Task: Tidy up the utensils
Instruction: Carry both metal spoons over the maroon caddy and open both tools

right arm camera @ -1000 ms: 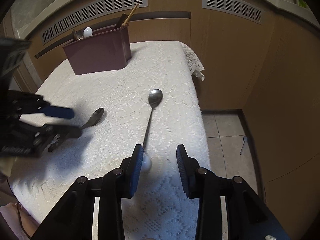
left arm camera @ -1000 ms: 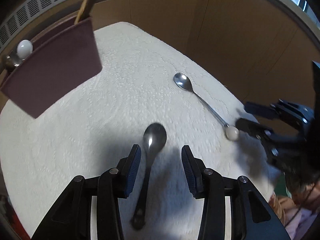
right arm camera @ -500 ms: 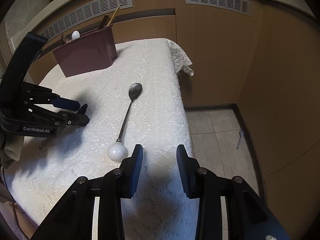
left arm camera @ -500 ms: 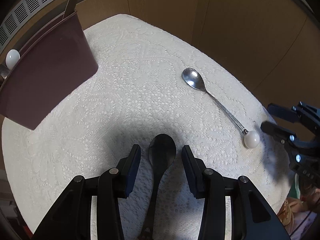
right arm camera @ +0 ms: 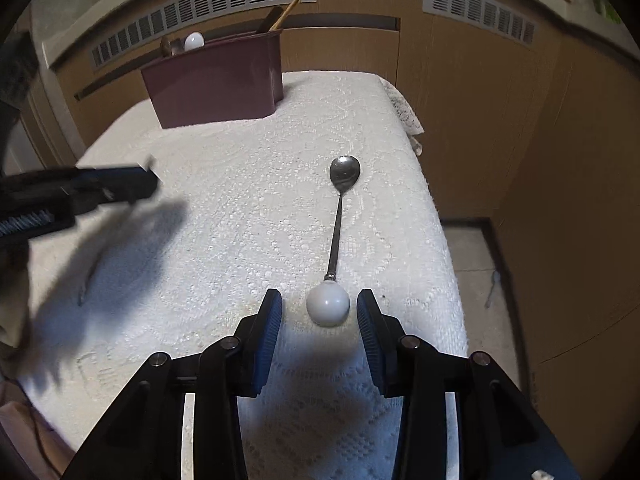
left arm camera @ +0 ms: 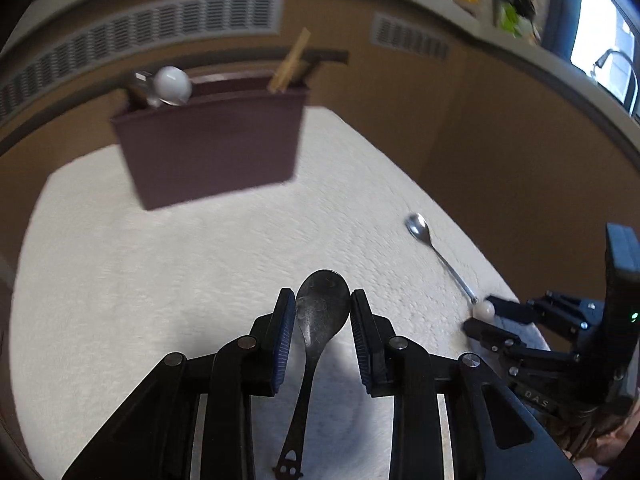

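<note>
Dark spoon (left arm camera: 320,312) sits bowl-first between the blue pads of our left tool (left arm camera: 323,340), its handle running straight back under the tool toward the camera. The jaws have just been closing, and the pads now press the bowl's two edges, so we read it as clamped and lifted off the white lace cloth of the desk (left arm camera: 160,280). The maroon utensil holder (left arm camera: 212,148) stands ahead and slightly left, well apart, already bearing a ball-ended spoon and chopsticks.

On our other side, the ball-handled spoon (right arm camera: 338,232) lies flat on the desk, its long axis pointing away from our right tool (right arm camera: 319,312), bowl far, white ball near. The ball rests between the jaws, which have also just been closing; a gap shows on the left, while the right pad looks near or perhaps touching, though the view leaves that unsure. The spoon is not yet gripped.
</note>
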